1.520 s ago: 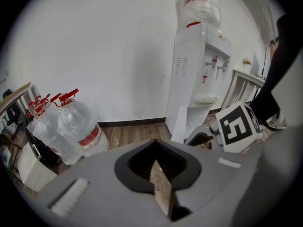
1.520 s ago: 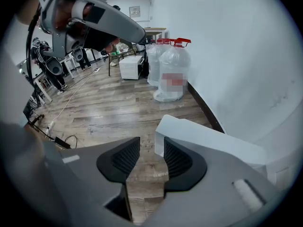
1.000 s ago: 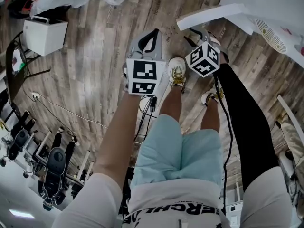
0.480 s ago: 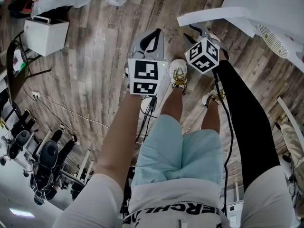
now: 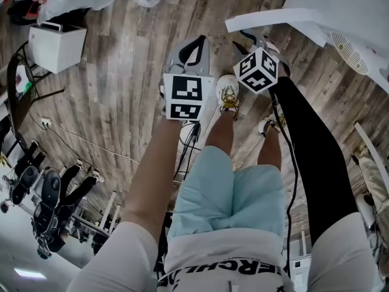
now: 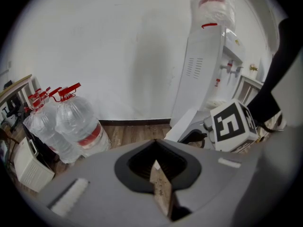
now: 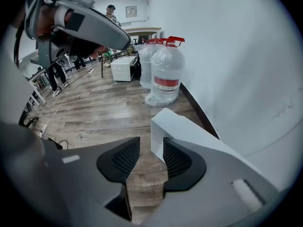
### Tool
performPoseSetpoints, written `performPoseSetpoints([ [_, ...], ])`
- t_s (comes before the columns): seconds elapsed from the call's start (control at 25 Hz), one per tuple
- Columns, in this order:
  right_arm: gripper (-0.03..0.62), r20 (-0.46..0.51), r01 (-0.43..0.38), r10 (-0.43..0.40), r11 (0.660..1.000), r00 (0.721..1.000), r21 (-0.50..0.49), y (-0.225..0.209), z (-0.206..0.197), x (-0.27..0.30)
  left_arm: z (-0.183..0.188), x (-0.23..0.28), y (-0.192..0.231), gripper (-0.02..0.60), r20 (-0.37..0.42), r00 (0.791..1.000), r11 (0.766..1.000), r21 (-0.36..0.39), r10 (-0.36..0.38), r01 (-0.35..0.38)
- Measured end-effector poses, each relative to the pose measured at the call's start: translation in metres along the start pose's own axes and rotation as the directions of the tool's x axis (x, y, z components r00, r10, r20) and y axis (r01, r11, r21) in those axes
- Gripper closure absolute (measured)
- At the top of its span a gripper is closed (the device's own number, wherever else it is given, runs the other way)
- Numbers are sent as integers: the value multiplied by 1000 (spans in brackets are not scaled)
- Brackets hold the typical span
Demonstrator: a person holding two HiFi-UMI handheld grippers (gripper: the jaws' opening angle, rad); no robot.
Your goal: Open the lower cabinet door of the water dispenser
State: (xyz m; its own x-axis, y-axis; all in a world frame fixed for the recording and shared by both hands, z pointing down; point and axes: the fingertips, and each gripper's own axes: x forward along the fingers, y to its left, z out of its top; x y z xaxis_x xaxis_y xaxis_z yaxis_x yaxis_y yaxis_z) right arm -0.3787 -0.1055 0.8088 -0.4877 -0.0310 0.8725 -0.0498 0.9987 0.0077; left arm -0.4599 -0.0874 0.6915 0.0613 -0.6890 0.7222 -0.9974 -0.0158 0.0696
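The lower cabinet door (image 5: 273, 22) of the water dispenser (image 6: 208, 65) stands swung out from the white body. In the head view it runs as a white slab across the upper right of the frame. In the right gripper view its free corner (image 7: 163, 124) sits just above the middle.

The right gripper (image 5: 250, 41) has its tongs spread, with that door edge between them. The edge lies close against the pad on the right of the frame, and floor shows in the gap to the other pad (image 7: 124, 156). In the left gripper view its marker cube (image 6: 232, 124) shows at lower right, at the foot of the dispenser.

The left gripper (image 5: 193, 50) hangs just left of the right one in the head view, over bare wooden floor (image 5: 121, 84). Its tongs are pressed together at the tips with nothing in them, and only a sliver of floor shows behind the pads (image 6: 155, 150).

An upturned bottle (image 6: 215, 6) sits on top of the dispenser. Large water jugs (image 6: 75, 122) with red handles stand against the wall at the left of that frame. Below the grippers in the head view are the person's shoes (image 5: 228, 93), and a white box (image 5: 58, 44) sits at upper left.
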Motion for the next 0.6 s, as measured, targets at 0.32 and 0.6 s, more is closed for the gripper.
performPoseSetpoints([
  [0.32, 444, -12, -26, 27, 997, 1000, 76, 15, -1, -10, 6, 3, -7, 526, 7, 1000, 1000, 13, -27, 27],
  [0.6, 444, 19, 30, -34, 982, 999, 186, 9, -1, -41, 19, 1, -24, 526, 21, 997, 996, 60, -68, 67],
])
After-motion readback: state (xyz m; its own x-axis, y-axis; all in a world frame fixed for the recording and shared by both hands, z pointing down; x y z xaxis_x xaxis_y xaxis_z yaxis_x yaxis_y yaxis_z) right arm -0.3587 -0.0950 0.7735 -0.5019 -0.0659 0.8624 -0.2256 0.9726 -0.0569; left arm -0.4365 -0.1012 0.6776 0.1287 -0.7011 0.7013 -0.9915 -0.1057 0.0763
